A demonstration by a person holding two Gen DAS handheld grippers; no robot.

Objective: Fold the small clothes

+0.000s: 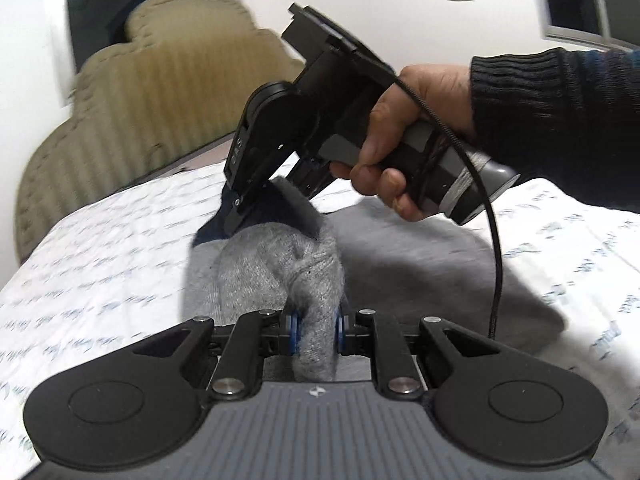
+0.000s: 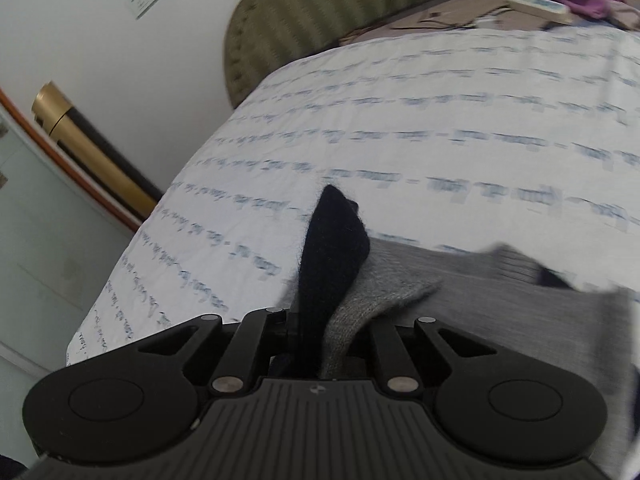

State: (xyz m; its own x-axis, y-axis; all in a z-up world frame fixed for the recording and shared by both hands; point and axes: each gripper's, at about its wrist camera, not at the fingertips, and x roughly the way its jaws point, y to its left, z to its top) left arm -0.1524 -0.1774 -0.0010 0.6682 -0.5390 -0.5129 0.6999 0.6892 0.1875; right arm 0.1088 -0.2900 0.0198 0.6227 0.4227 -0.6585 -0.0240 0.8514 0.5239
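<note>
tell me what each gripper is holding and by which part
Both hold one grey sock: the left gripper pinches a bunched grey fold, the right gripper its dark navy end.

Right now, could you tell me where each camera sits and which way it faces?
Left wrist: on the left gripper, looking down across the bed at the grey sock it pinches; the right gripper and hand show.
Right wrist: on the right gripper, facing the headboard, pinching the sock's dark end.
Shared: sock, bed, headboard.
</note>
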